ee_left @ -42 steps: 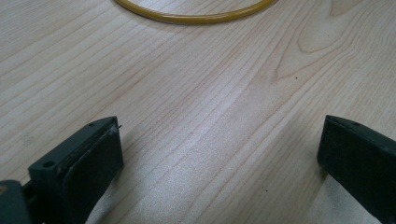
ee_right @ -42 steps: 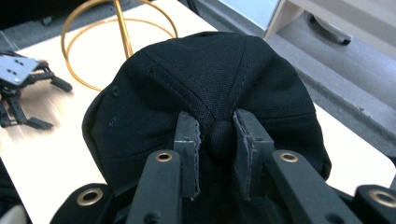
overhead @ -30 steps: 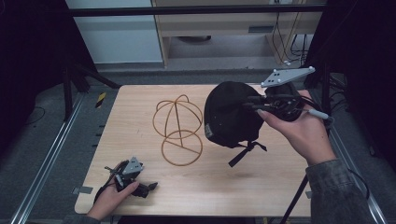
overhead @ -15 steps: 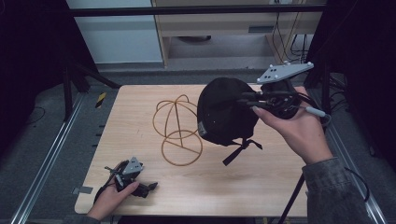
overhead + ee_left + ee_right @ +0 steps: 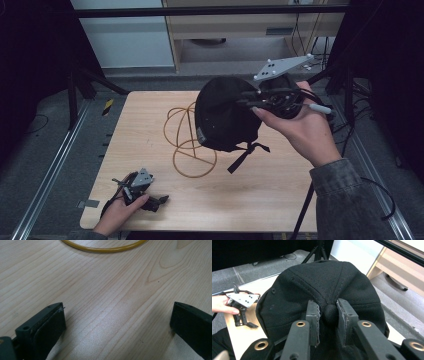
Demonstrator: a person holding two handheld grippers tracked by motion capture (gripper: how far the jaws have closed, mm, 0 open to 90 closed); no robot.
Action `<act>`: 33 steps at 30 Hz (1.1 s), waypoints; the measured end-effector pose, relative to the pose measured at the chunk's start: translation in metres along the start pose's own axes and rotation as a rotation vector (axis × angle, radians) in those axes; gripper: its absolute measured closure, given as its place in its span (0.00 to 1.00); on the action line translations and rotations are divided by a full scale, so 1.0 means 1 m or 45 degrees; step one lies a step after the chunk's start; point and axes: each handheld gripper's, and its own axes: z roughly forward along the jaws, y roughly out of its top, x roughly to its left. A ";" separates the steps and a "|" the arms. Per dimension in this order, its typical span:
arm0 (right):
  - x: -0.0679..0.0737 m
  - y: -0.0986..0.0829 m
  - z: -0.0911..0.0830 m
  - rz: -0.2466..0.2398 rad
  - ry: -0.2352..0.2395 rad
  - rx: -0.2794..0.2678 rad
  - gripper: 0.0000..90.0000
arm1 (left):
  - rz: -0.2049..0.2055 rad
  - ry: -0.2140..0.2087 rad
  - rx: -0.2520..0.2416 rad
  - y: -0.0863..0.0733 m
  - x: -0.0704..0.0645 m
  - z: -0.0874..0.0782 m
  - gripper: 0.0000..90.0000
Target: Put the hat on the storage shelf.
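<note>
A black cap (image 5: 224,115) hangs in the air above the table, its strap (image 5: 243,155) dangling. My right gripper (image 5: 252,102) is shut on the cap's top button (image 5: 329,312), which sits pinched between the two pads. A yellow wire hat stand (image 5: 187,145) rests on the wooden table (image 5: 260,200), partly hidden behind the cap; its base ring (image 5: 105,248) shows in the left gripper view. My left gripper (image 5: 160,201) lies low at the table's front left corner, open, nothing between its fingers (image 5: 47,327).
Metal rails run along both sides of the table. A dark tripod leg (image 5: 75,95) stands at the far left. A wooden cabinet (image 5: 225,30) is behind the table. Cables trail off at the right.
The right gripper has carried the cap left and up, so it now overlaps the wire stand. The left gripper has stayed put.
</note>
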 end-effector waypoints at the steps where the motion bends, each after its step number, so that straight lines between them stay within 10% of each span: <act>1: 0.002 0.002 0.002 -0.007 0.005 0.004 0.82 | 0.000 0.000 0.000 0.000 0.000 0.000 0.00; 22: 0.015 0.029 0.029 -0.082 0.049 0.073 0.82 | 0.000 0.001 -0.001 0.000 0.000 0.000 0.00; 33: 0.019 0.042 0.072 -0.111 0.095 0.144 0.81 | 0.000 0.001 -0.001 0.000 0.000 0.000 0.00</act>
